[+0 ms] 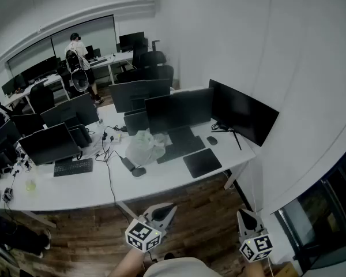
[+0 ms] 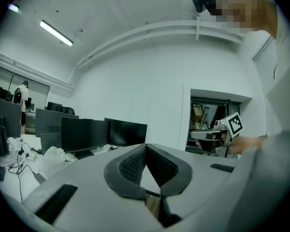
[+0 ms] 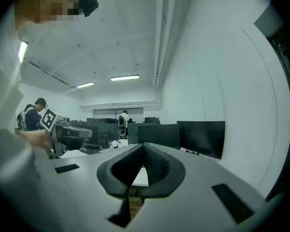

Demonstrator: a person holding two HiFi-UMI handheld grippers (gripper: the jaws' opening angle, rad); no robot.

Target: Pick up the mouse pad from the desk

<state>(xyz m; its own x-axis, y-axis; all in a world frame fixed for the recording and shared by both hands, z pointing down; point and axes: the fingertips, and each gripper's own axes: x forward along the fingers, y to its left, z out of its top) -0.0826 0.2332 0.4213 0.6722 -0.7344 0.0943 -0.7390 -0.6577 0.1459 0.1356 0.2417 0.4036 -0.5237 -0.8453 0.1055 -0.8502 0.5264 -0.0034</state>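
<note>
At the far left of the room, a person (image 1: 78,51) stands by another row of desks. On the left part of the white bench (image 1: 161,180) lies a black keyboard (image 1: 73,167), with loose cables (image 1: 108,154) just to its right. A crumpled white bag (image 1: 145,146) sits near the middle, in front of 3 dark screens (image 1: 179,109). The mouse pad (image 1: 202,162), a flat black rectangle, lies on the bench to the right of the bag, close to the front edge. A small dark mouse (image 1: 211,140) sits just behind it, on the bare bench top.

Both grippers are held low over the wooden floor (image 1: 202,206), short of the bench edge and well apart from the pad. In the head view, the left gripper (image 1: 161,213) is below and left of the pad. Its fingers (image 2: 130,166) are pressed together at the tips with nothing between them. The right gripper (image 1: 246,217) is below and right of the pad. Its fingers (image 3: 157,166) also meet at the tips and hold nothing. The pad lies beyond the gap between the 2 grippers, and neither touches it.
</note>
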